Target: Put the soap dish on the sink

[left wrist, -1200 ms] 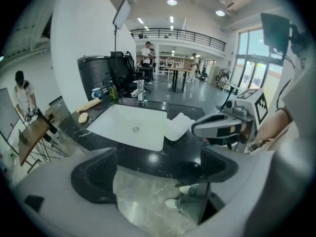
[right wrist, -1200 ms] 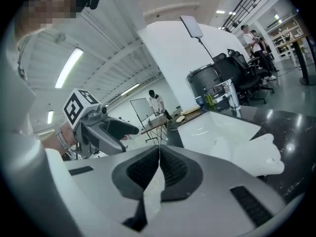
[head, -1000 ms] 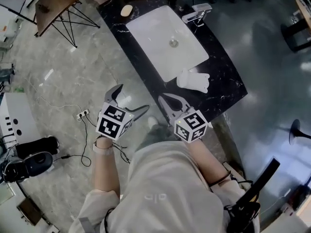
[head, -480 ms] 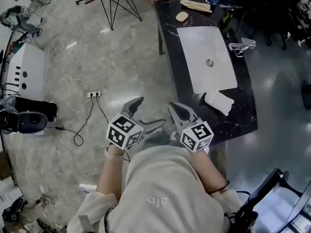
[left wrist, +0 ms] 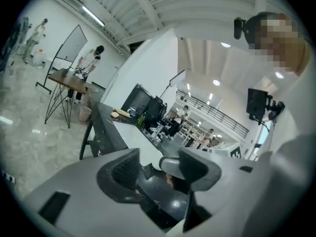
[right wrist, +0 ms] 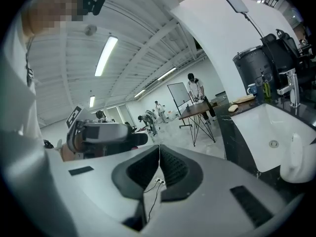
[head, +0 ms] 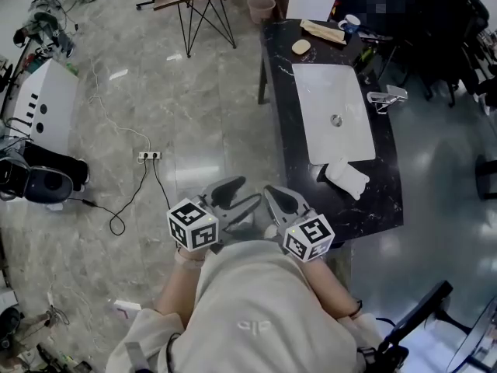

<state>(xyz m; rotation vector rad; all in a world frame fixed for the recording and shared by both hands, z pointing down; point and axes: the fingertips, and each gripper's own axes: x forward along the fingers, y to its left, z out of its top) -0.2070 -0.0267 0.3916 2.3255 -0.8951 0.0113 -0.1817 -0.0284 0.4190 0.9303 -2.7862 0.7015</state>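
Note:
A small tan oval soap dish point(head: 301, 47) lies at the far end of the black counter point(head: 281, 130), beyond the white sink basin point(head: 334, 111); the right gripper view shows it as a small dish point(right wrist: 233, 108) far off. Both grippers hang over the floor just left of the counter's near end, close to the person's chest. My left gripper point(head: 241, 194) point(left wrist: 159, 166) is open, its jaws closing with nothing between them. My right gripper point(head: 278, 196) point(right wrist: 159, 164) is shut and empty, its pads touching.
A white cloth point(head: 347, 179) lies on the counter at the basin's near edge. The faucet point(head: 386, 97) stands right of the basin, a wooden board point(head: 322, 31) and a cup point(head: 351, 22) at the far end. A power strip point(head: 151, 155) with cables lies on the floor.
The counter and sink now lie farther up and to the right in the head view. Both grippers drew in toward the chest. The left gripper rolled and its jaws narrowed.

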